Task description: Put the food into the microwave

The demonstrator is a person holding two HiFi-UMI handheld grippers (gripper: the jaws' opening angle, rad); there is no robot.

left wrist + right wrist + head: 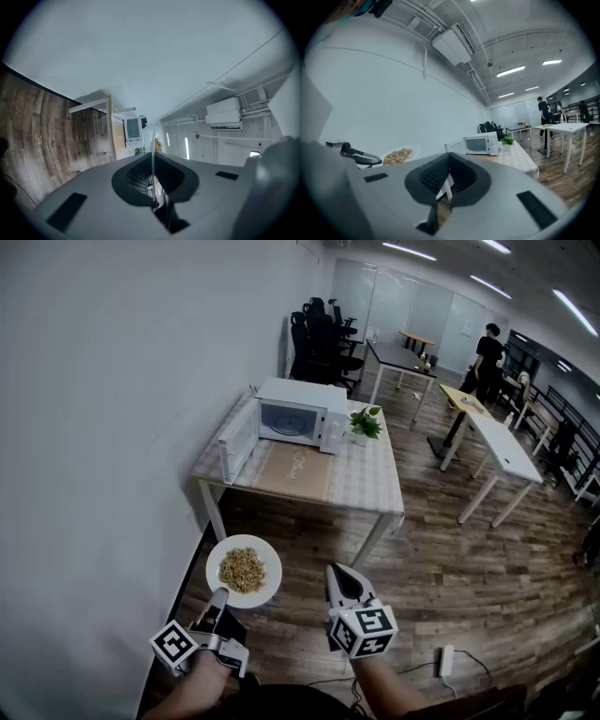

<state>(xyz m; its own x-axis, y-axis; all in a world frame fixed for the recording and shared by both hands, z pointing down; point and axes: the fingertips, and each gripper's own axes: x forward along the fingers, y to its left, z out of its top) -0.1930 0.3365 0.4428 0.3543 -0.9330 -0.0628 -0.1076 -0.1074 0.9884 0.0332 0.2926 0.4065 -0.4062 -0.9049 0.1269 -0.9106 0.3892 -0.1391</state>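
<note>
Two grippers hang well short of the microwave (300,413), which stands door-open on the tabletop (366,479). My left gripper (219,596) pinches the rim of the white plate (268,579) carrying the food (242,569); my right gripper (338,572) is pressed together, empty.

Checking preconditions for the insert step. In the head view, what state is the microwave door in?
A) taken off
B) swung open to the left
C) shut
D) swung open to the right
B: the door stands hinged out at the left side of the microwave, leaving the cavity open to the front.
</note>
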